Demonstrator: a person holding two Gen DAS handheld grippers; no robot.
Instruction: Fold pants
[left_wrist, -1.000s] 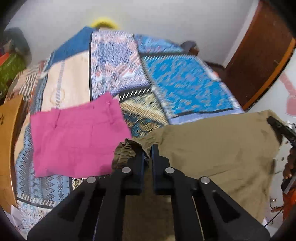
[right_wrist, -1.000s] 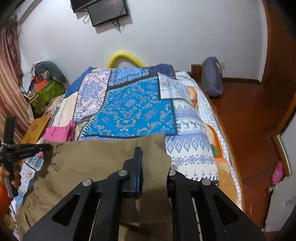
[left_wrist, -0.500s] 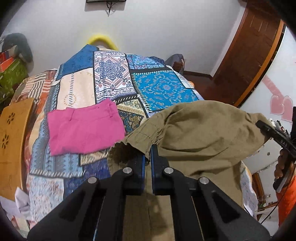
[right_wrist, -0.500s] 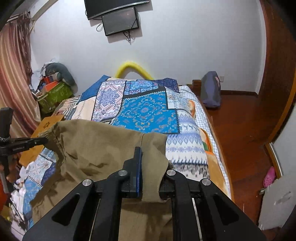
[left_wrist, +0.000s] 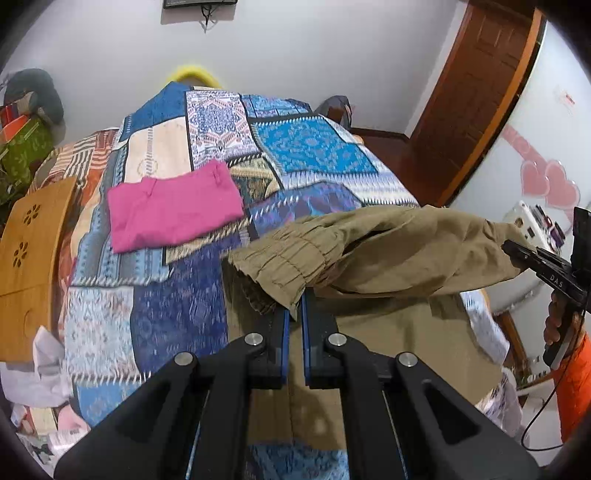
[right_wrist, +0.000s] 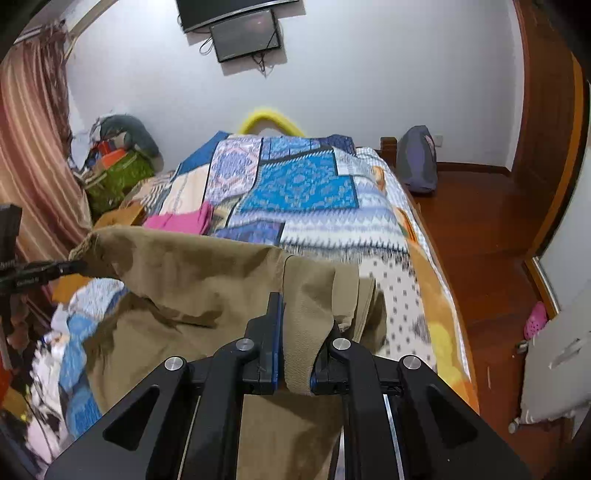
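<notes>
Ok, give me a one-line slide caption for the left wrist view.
Left gripper shut on the khaki pants' gathered waistband, lifted above the patchwork bedspread, folded pink pants beyond.

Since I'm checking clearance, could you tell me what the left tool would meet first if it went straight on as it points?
Probably the patchwork bedspread: the left tool, shut on the khaki pants, points down at it, short of the pink garment. Depth is unclear.

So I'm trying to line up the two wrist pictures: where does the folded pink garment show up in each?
Left wrist view: the pink garment lies flat on the patchwork bedspread, left of centre, in full view.
Right wrist view: the pink garment is only a strip at centre-left, peeking above the lifted khaki pants.
Shared landmark: the yellow arch at the bed's far end.
</notes>
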